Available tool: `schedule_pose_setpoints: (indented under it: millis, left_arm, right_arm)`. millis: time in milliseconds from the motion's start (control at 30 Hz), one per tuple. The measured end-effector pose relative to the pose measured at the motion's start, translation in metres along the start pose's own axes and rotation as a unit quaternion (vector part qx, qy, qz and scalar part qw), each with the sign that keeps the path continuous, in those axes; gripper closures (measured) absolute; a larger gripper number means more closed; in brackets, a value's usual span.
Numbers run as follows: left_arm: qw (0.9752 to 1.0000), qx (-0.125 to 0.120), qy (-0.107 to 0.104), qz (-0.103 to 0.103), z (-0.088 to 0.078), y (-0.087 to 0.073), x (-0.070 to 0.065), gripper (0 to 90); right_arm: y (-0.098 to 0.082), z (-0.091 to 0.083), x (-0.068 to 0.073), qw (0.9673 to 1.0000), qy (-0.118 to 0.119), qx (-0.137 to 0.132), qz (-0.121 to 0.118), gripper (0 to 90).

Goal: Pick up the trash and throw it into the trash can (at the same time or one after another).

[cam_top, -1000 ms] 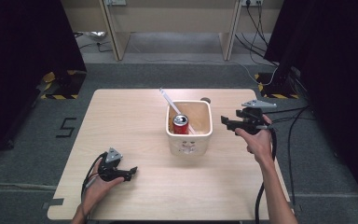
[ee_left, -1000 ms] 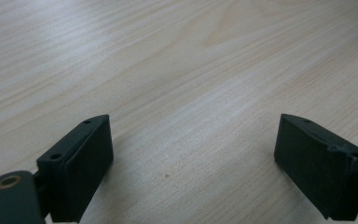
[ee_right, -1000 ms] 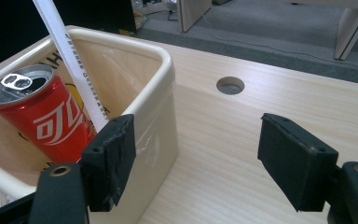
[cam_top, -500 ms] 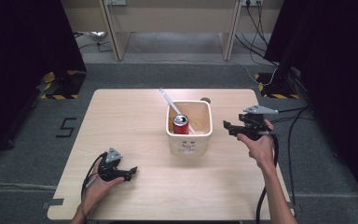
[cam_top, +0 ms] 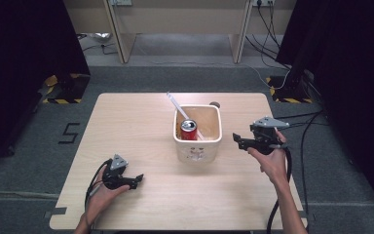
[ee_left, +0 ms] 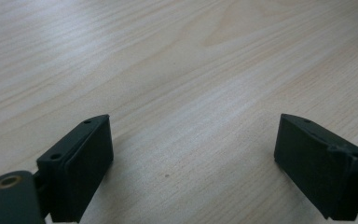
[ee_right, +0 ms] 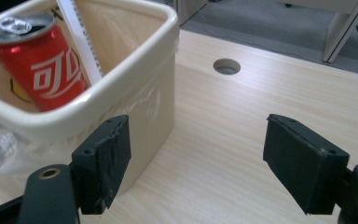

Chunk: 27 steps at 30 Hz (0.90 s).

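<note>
Beside the cream bin on the counter, our right claw had just been opening, nothing between its jaws (the red can sat inside already). Our left claw rested spread, empty; little seemed left.

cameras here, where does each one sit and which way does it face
High view: above the person's side, looking forward and down on the table; both forearms and grippers show.
Left gripper view: on the left gripper, facing bare tabletop between open jaws.
Right gripper view: on the right gripper, facing the bin with the red can.
Shared: high and right views both show bin and can.
</note>
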<state>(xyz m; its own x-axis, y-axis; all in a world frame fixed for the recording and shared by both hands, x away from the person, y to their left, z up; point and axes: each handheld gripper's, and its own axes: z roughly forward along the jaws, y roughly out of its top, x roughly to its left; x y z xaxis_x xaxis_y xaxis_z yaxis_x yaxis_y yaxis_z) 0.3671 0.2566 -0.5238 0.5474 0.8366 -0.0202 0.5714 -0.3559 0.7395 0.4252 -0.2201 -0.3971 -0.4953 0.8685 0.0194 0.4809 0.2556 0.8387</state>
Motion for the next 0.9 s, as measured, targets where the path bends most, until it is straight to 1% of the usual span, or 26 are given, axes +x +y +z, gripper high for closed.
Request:
schedule_pose_setpoints:
  millis: [100, 333, 467, 600, 733, 767, 900]
  left_arm:
    - [1.0000, 0.000, 0.000, 0.000, 0.000, 0.000, 0.000, 10.8]
    - [1.0000, 0.000, 0.000, 0.000, 0.000, 0.000, 0.000, 10.8]
    - [1.0000, 0.000, 0.000, 0.000, 0.000, 0.000, 0.000, 10.8]
    - [1.0000, 0.000, 0.000, 0.001, 0.000, 0.000, 0.000, 10.8]
    - [1.0000, 0.000, 0.000, 0.000, 0.000, 0.000, 0.000, 10.8]
    - [1.0000, 0.001, 0.000, 0.001, 0.000, 0.000, 0.000, 10.8]
    - [1.0000, 0.001, 0.000, 0.001, 0.000, 0.000, 0.000, 10.8]
  right_arm:
    - [-0.007, -0.002, 0.002, 0.9999, -0.010, 0.004, -0.007, 22.3]
    - [-0.019, -0.007, 0.007, 0.9999, -0.006, 0.005, -0.009, 21.7]
    - [-0.026, -0.007, 0.009, 0.9999, -0.010, 0.003, -0.010, 21.0]
    - [-0.033, -0.008, 0.011, 1.0000, -0.007, 0.004, -0.005, 20.8]
    - [-0.040, -0.008, 0.016, 0.9998, -0.012, 0.005, -0.013, 20.6]
    - [-0.041, -0.008, 0.018, 0.9998, -0.012, 0.005, -0.012, 20.6]
    - [-0.048, -0.009, 0.024, 0.9998, -0.009, 0.002, -0.018, 20.6]
